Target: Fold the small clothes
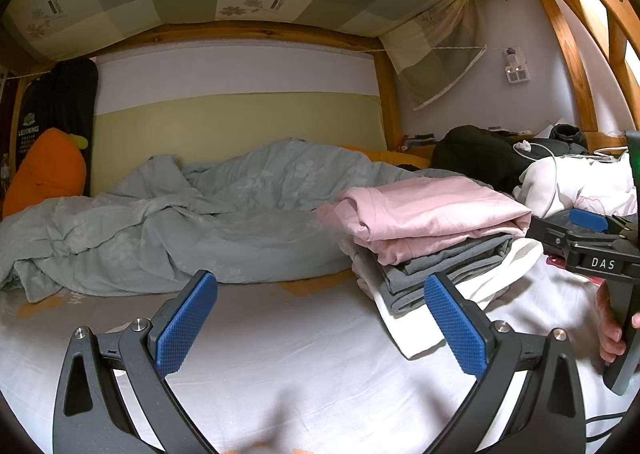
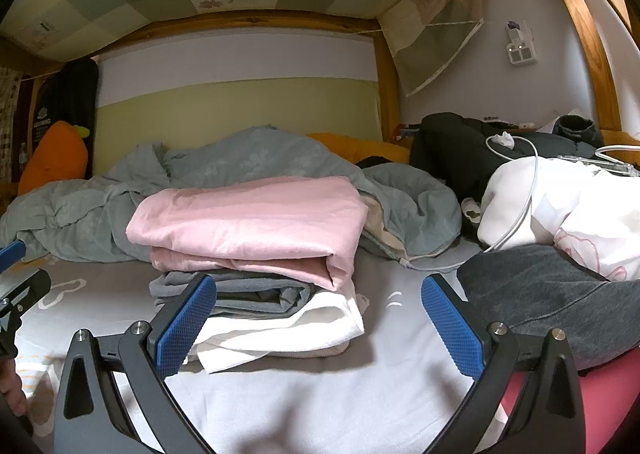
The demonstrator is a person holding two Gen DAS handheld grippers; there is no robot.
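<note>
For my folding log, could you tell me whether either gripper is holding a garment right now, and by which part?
Nothing is held. The left gripper and right gripper are both open and empty above the sheet, near the folded stack topped by the pink garment.

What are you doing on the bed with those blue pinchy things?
A person is folding small clothes with two hand-held grippers. The left gripper and right gripper are both open and hold nothing. A folded stack sits on the bed sheet: pink garment on top, grey garment beneath, white garment at the bottom.
</note>
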